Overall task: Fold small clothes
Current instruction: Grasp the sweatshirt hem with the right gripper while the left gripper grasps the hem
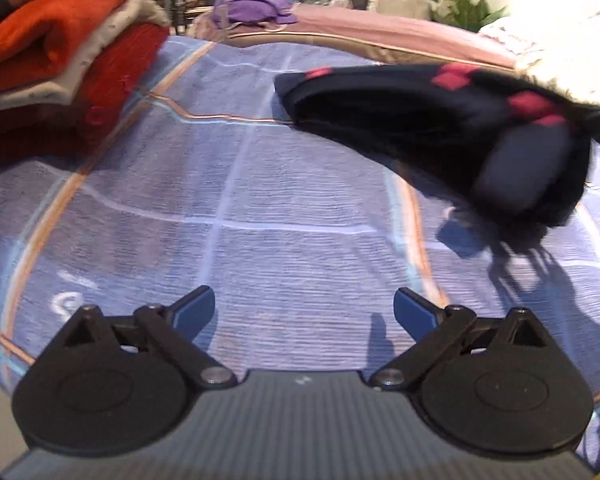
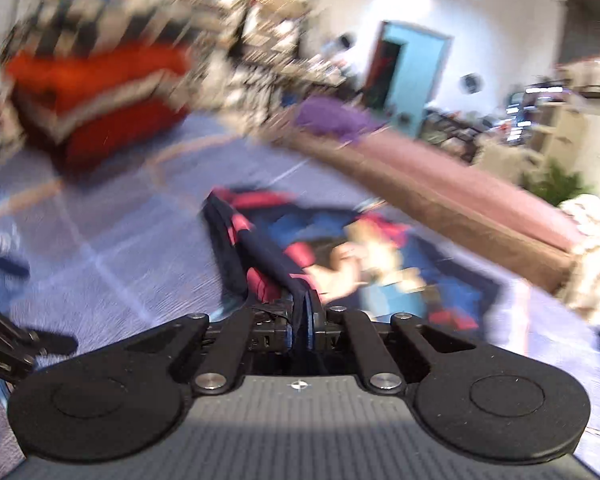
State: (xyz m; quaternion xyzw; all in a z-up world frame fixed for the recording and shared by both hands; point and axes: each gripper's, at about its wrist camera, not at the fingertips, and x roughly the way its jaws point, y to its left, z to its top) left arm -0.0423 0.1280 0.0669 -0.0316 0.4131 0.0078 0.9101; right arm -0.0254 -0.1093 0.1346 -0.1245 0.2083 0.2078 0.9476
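Note:
A small dark navy garment [image 2: 260, 240] with red-pink patches and a printed picture lies on the blue bedspread [image 1: 260, 200]. My right gripper [image 2: 300, 320] is shut on a fold of its edge, the cloth pinched between the blue pads. In the left wrist view the same garment [image 1: 400, 120] hangs lifted at the right, with the right gripper's dark body [image 1: 524, 168] blurred behind it. My left gripper [image 1: 304, 312] stands open low over bare bedspread, nothing between its fingers.
A stack of folded red, orange and grey blankets [image 1: 60, 60] sits at the far left of the bed. A purple cloth [image 1: 256, 8] and a mauve cover [image 1: 380, 32] lie beyond. A white fluffy item [image 1: 560, 52] is at the right.

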